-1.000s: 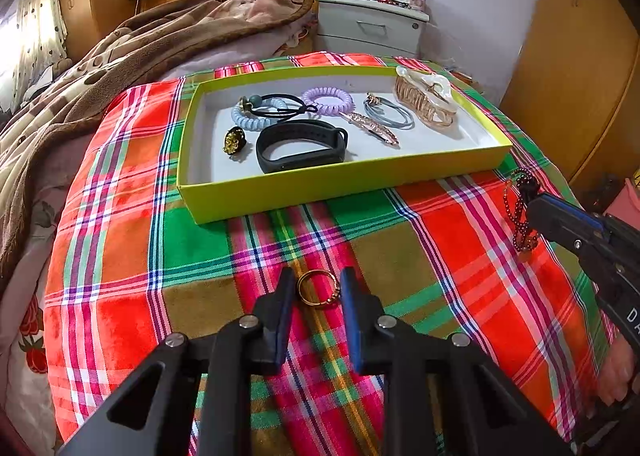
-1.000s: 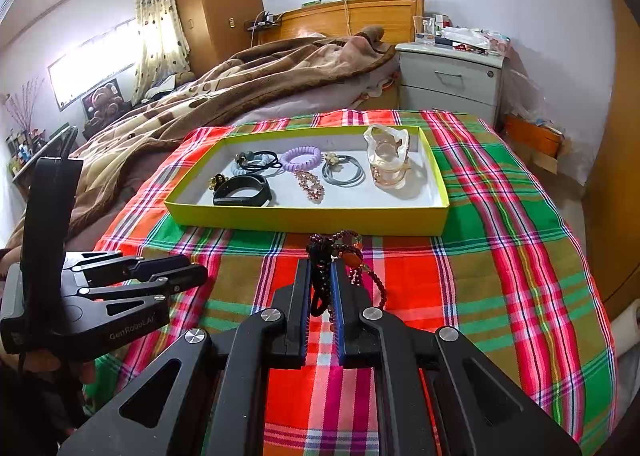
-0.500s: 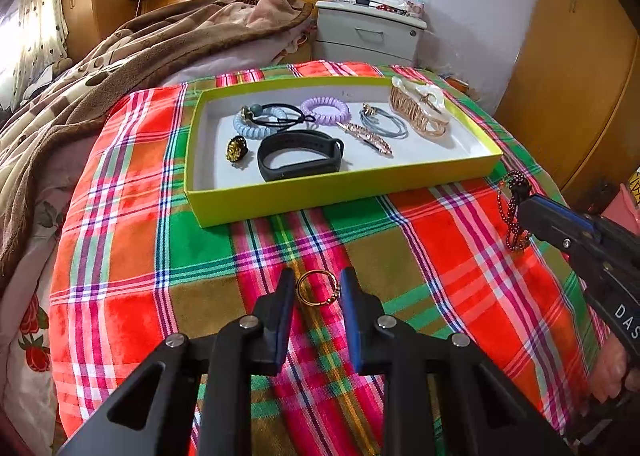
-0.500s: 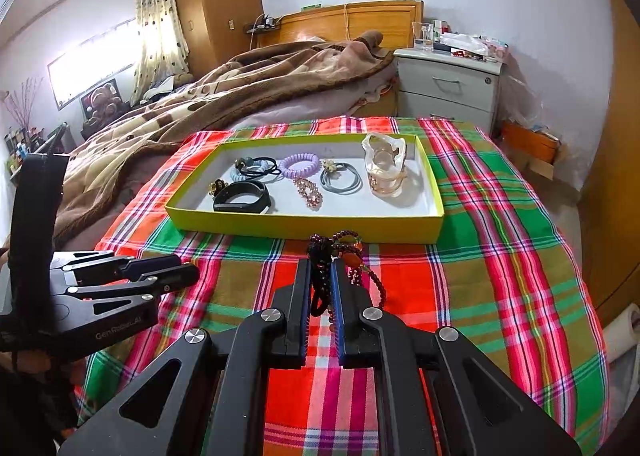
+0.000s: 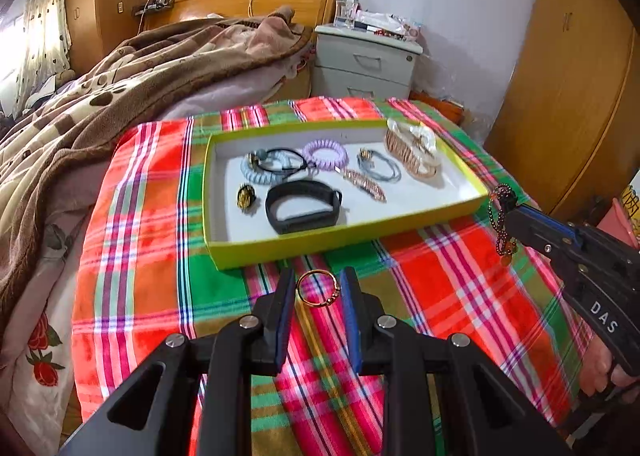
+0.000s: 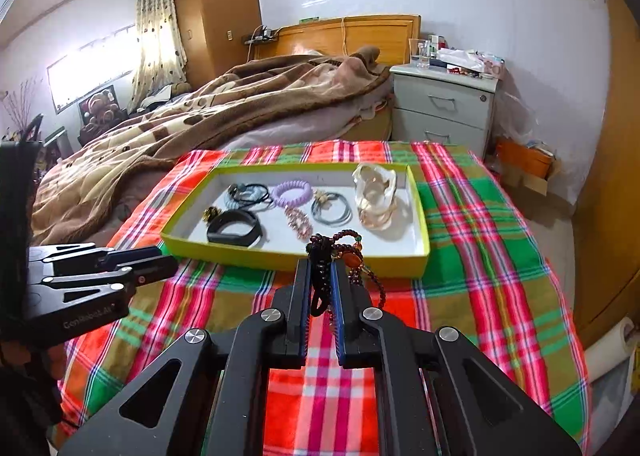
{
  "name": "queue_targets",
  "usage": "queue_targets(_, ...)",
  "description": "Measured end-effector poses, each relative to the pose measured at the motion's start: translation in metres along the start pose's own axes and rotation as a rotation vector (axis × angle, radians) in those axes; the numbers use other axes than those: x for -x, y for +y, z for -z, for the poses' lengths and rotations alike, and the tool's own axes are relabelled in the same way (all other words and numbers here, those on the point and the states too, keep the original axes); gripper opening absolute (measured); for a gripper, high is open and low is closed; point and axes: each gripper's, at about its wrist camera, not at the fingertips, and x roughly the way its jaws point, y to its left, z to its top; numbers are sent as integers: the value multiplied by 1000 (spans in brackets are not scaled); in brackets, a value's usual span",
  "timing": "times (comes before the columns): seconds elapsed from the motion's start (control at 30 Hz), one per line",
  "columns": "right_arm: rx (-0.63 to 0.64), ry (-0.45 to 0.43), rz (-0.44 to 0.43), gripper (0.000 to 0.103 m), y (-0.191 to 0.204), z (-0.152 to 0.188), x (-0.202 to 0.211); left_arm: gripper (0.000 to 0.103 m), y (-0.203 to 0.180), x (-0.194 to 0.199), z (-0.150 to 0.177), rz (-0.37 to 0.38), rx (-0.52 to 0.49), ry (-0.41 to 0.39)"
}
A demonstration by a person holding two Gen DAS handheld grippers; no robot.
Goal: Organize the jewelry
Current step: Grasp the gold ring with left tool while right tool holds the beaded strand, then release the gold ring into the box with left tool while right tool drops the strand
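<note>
A yellow-green tray (image 5: 320,242) (image 6: 420,212) lies on the plaid cloth and holds several pieces: a black band (image 5: 304,206), a purple coil tie (image 5: 324,152), a gold claw clip (image 5: 412,152). My left gripper (image 5: 317,290) is shut on a gold ring (image 5: 318,289) and holds it above the cloth, just short of the tray's near wall. My right gripper (image 6: 321,276) is shut on a dark beaded bracelet (image 6: 340,252) near the tray's near right corner; it also shows in the left wrist view (image 5: 516,212).
The plaid cloth (image 5: 440,296) covers a small table beside a bed with a brown blanket (image 5: 120,96). A grey nightstand (image 5: 364,64) stands behind. Wooden wardrobes (image 5: 568,76) close the right side. The left gripper shows in the right wrist view (image 6: 120,260).
Both grippers have risen and pulled back a little with their pieces; the tray looks farther and lower in both views. Grips are unchanged.
</note>
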Motion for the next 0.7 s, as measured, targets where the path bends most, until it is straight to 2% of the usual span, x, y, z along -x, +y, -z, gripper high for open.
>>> queue_targets(0.53,21,-49,33,10,-25,-47,-24,24,3,-13,-50,12,1,-38)
queue_targets(0.7,47,-30,28,10,-27,-49,-42,24,-1,-29,-68,53,10,-22)
